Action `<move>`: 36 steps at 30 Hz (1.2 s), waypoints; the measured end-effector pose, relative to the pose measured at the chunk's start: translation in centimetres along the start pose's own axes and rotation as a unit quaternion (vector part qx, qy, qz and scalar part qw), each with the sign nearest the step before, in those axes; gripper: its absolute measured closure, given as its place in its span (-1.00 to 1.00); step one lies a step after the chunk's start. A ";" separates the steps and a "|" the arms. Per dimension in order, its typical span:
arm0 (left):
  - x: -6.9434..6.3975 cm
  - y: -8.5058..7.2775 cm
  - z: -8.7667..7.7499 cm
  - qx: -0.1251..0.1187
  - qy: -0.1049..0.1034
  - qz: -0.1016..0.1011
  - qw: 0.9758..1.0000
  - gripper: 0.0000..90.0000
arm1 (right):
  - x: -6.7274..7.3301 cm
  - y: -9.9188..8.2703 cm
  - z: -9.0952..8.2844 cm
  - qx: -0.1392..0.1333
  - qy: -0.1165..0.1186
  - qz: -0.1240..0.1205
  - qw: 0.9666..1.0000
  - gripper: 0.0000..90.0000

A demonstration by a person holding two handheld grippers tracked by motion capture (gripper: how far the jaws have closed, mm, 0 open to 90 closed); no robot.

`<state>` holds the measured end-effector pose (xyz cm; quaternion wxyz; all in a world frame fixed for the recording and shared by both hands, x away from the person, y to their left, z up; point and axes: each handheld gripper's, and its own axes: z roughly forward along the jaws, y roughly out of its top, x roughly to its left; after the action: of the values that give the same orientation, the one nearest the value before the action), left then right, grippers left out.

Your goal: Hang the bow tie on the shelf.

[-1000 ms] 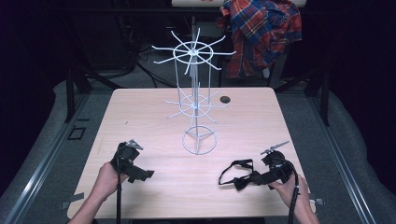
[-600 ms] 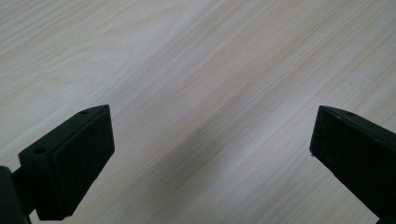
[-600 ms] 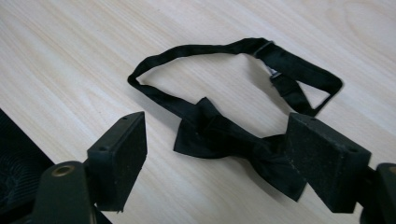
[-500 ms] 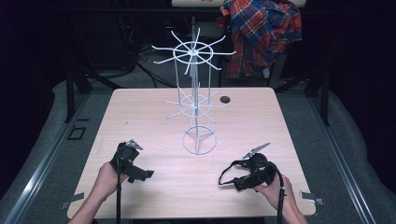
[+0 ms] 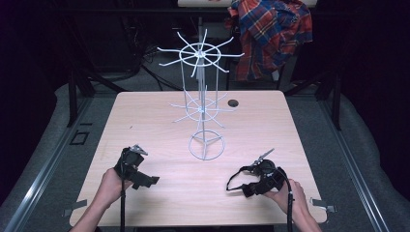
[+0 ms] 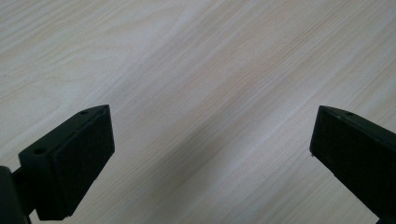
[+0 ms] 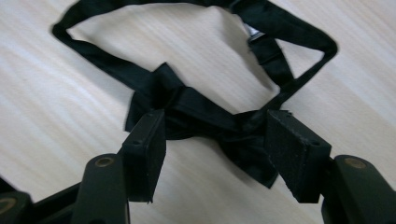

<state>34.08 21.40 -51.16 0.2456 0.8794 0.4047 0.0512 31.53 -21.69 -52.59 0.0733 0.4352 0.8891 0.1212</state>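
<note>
A black bow tie point(image 5: 239, 170) with a looped neck strap lies on the wooden table point(image 5: 145, 116) near the front right. My right gripper point(image 5: 251, 186) is down at it, open, held by a hand. In the right gripper view the right gripper point(image 7: 217, 140) has one jaw on each side of the bow tie point(image 7: 196, 105), and the strap loops away beyond. My left gripper point(image 5: 145, 181) rests at the front left, held by the other hand. Seen from the left gripper view, the left gripper point(image 6: 210, 154) is wide open over bare wood.
A white wire display rack point(image 5: 200, 111) with two tiers of radiating hooks stands on a ring base at the table's middle. A small dark round hole point(image 5: 233, 103) sits behind it. A plaid shirt point(image 5: 270, 34) hangs beyond the far edge.
My right gripper has slid left along the front of the table up to the bow tie. The left gripper has stayed put.
</note>
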 end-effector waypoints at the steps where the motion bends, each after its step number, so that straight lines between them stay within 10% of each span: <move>1: 0.0 0.0 0.0 0.000 0.000 0.000 1.000 -1.00 | 0.0 0.0 0.0 0.000 0.000 0.000 1.000 -0.14; 15: -0.2 0.1 0.1 0.001 0.001 0.002 1.000 -1.00 | -1.8 0.3 0.6 0.015 -0.068 -0.001 0.998 -0.12; 23: -0.2 0.1 0.1 0.001 -0.001 0.001 1.000 -1.00 | -3.7 0.2 0.7 0.010 -0.104 0.037 0.994 -0.17; 36: -0.1 0.1 0.1 0.001 -0.001 0.003 1.000 -1.00 | -4.4 -0.7 -1.2 -0.044 -0.015 0.148 0.988 -0.32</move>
<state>34.10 21.25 -51.18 0.2451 0.8810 0.4014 0.0506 33.40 -25.71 -51.51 0.0867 0.5597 0.8078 0.1634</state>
